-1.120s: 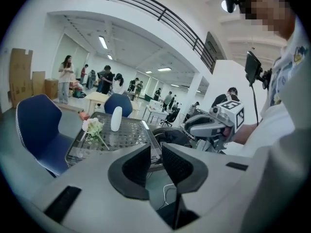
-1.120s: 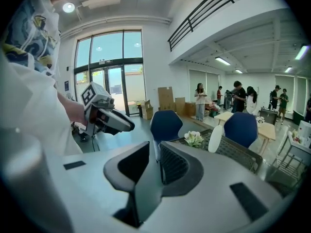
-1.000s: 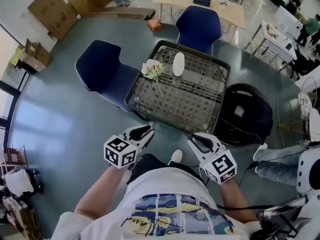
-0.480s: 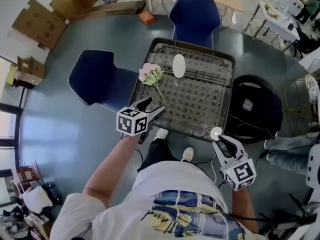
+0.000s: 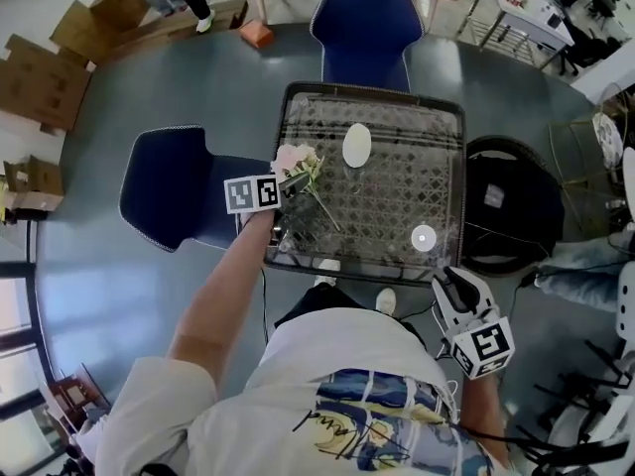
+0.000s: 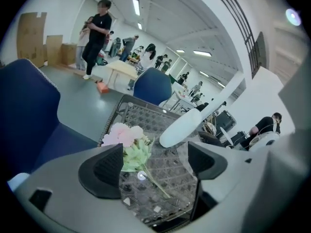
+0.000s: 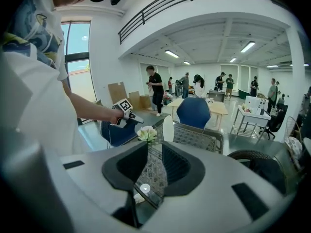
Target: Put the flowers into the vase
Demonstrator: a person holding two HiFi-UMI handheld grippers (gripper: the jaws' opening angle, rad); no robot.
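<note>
A bunch of pink and white flowers with green leaves lies on the glass-topped wicker table, its stem pointing toward me. A white vase stands just right of the blossoms. My left gripper is at the table's left edge, right by the flowers. In the left gripper view its jaws have just been opening and stand wide. The flowers lie ahead between the two pads, untouched, with the vase beyond. My right gripper hangs off the table's near right corner, its jaws almost together and empty.
One blue chair stands left of the table and another behind it. A black round bag or bin sits to the right. A bright round spot shows on the glass. Cardboard boxes and people are far back.
My left gripper has swung forward from beside my body to the flowers at the table's left edge, and its jaws have spread apart. The right gripper has drifted right, staying low near me.
</note>
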